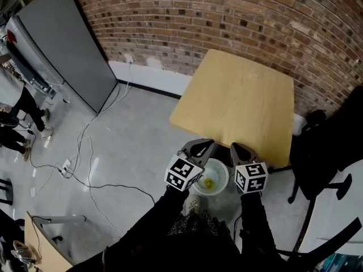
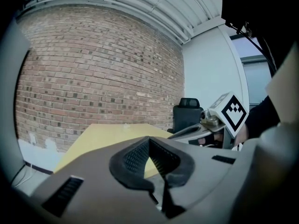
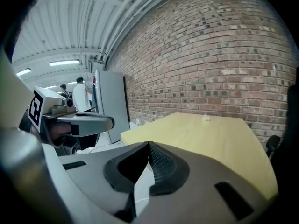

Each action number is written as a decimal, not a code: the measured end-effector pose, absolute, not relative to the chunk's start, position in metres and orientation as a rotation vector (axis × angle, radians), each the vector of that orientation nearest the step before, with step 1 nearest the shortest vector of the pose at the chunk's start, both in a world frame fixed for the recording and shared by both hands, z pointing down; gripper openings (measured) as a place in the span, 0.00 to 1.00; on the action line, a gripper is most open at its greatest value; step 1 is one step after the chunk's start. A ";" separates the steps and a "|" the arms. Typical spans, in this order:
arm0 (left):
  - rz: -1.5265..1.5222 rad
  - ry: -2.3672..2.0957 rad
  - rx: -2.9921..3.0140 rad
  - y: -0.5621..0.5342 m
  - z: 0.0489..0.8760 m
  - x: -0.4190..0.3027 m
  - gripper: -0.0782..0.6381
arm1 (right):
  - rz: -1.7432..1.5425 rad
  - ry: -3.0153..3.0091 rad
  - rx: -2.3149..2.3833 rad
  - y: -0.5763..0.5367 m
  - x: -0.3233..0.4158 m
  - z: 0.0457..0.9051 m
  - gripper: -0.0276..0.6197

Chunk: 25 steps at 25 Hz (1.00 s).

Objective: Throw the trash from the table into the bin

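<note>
**Fig.** Head view plus both gripper views. Landmark = yellow table, set against the brick wall.

- **Grippers:** left gripper & right gripper are held side by side just off the table's near edge, pointing toward the table.
- **Left gripper view:** jaws closed tip to tip, nothing btwn them. The table top shows beyond the tips.
- **Right gripper view:** jaws likewise pressed together, empty.
- **Bin:** white lined bin stands on the floor at the table's near edge, directly below the two grippers. A small yellow-green item lies in it.
- **Trash:** a small white scrap lies on the table top near the far edge, close to the wall and well apart from both grippers.
- **Surroundings:** black office chair is just right of the table. A grey panel stands well to the table's left, w/ cables trailing over the floor btwn panel & table. A person stands left of the panel, partly out of frame.
</note>
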<state>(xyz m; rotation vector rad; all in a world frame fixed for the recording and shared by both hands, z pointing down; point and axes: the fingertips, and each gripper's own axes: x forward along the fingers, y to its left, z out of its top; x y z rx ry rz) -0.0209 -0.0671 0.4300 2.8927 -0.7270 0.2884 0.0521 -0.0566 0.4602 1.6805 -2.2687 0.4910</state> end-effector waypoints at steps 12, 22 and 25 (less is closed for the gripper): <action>0.238 -0.696 2.959 -0.119 0.395 -0.014 0.11 | 0.381 -2.225 1.784 -0.109 0.073 0.416 0.06; 0.231 -0.637 2.986 -0.140 0.391 0.009 0.11 | 0.363 -2.171 1.904 -0.129 0.109 0.404 0.06; 0.254 -0.632 2.988 -0.147 0.398 0.018 0.11 | 0.357 -2.179 1.915 -0.137 0.121 0.405 0.06</action>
